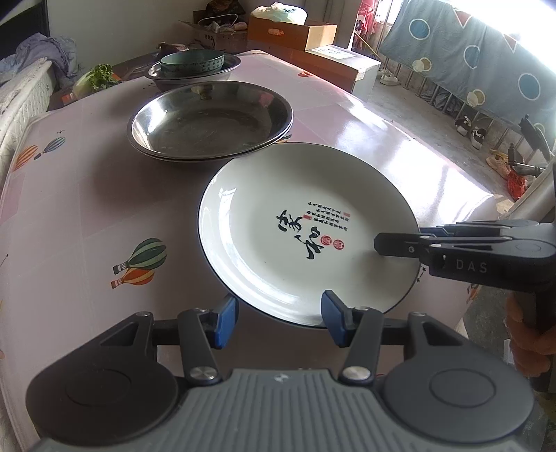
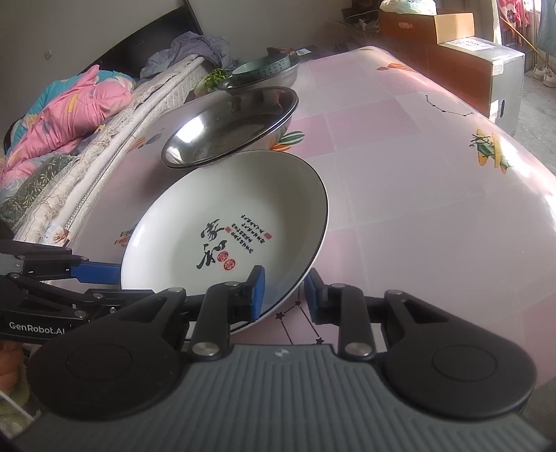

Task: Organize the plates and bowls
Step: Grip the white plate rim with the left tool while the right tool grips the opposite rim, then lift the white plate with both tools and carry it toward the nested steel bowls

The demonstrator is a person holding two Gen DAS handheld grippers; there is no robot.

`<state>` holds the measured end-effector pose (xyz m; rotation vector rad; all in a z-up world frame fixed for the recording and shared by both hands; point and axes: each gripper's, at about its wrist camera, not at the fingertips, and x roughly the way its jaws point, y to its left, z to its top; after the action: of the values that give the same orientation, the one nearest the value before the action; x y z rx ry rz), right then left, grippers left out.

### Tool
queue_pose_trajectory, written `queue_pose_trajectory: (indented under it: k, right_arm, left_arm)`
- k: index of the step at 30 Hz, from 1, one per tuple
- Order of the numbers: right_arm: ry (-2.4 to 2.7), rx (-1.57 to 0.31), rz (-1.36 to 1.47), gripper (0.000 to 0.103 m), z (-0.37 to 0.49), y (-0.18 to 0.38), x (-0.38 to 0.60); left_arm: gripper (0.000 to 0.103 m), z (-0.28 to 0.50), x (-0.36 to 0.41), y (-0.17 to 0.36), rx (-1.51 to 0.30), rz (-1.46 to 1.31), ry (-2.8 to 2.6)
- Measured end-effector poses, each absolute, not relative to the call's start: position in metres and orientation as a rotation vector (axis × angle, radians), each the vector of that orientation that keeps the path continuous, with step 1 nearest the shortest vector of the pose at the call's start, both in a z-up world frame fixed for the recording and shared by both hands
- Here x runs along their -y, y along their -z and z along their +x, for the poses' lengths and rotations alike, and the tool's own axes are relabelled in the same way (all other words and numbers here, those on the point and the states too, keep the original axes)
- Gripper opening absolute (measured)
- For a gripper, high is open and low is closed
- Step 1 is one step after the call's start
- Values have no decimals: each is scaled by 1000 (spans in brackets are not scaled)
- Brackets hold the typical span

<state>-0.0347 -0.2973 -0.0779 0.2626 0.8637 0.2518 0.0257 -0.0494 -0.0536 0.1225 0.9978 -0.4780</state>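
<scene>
A white plate (image 1: 305, 236) with black calligraphy and a dark rim is held tilted above the pink table; it also shows in the right wrist view (image 2: 229, 222). My right gripper (image 2: 284, 295) straddles its near rim, one finger above and one below, shut on it; it shows in the left wrist view (image 1: 399, 245) on the plate's right edge. My left gripper (image 1: 279, 320) is open at the plate's near edge, one pad (image 1: 332, 313) touching the rim. Two stacked steel plates (image 1: 210, 120) sit behind. A teal bowl (image 1: 191, 62) rests in a steel bowl (image 1: 194, 74) at the far end.
The table (image 1: 87, 208) has a pink cloth with balloon prints. A bed with bedding (image 2: 69, 114) runs along its left side. Cardboard boxes (image 1: 292, 33) stand behind the table. A green vegetable (image 1: 99, 76) lies beyond the far left corner.
</scene>
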Motion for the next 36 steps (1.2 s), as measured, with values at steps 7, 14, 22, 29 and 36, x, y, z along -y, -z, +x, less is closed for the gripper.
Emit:
queue_pose_trajectory:
  k: [7,14,22,29,36]
  right_arm:
    - [-269,-887,262,25,-32,74,293]
    - [-234,-859,252,25,-25,72,298]
    - [-206,-830,196,23,-10,78,293]
    - [-213,-826,192,23,-7,79,292]
    - [-251,-852,200,23,-18,76,293]
  left_arm:
    - [53,34,41,58,-1022,64,503]
    - [55,55,40,63,-998,92,472]
    - [57,73,49,67,-970,149,449]
    - [55,72,49,66,-958,175,449]
    - [53,64,43,62,-997,168,473]
